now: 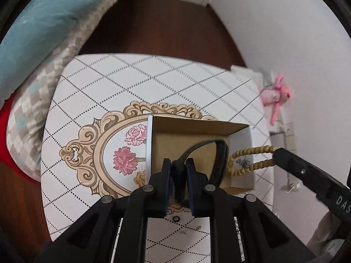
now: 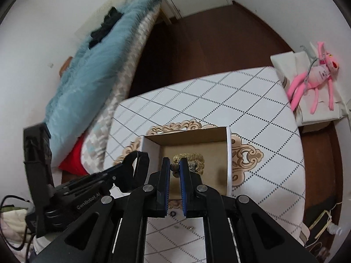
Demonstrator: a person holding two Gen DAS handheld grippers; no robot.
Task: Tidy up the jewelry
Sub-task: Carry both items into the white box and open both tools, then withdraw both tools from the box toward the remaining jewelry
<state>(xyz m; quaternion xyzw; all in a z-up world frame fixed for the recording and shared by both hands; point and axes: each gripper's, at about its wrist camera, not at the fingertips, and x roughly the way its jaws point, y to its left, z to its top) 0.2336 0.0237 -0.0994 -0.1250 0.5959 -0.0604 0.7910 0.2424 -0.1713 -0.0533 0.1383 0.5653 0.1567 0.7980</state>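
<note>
An open cardboard box sits on the patterned table. My left gripper is shut on a black strap bracelet and holds it over the box. My right gripper is shut on a gold beaded bracelet with a small silver charm, held above the box floor. In the left wrist view the beaded bracelet hangs from the right gripper's tip over the box's right wall. A small black ring and small silver bits lie on the table near me.
The table has a white diamond-grid cover with a floral medallion. A bed with a blue blanket stands at the left. A pink plush toy lies on white boxes at the right, by the wall. Brown floor lies beyond.
</note>
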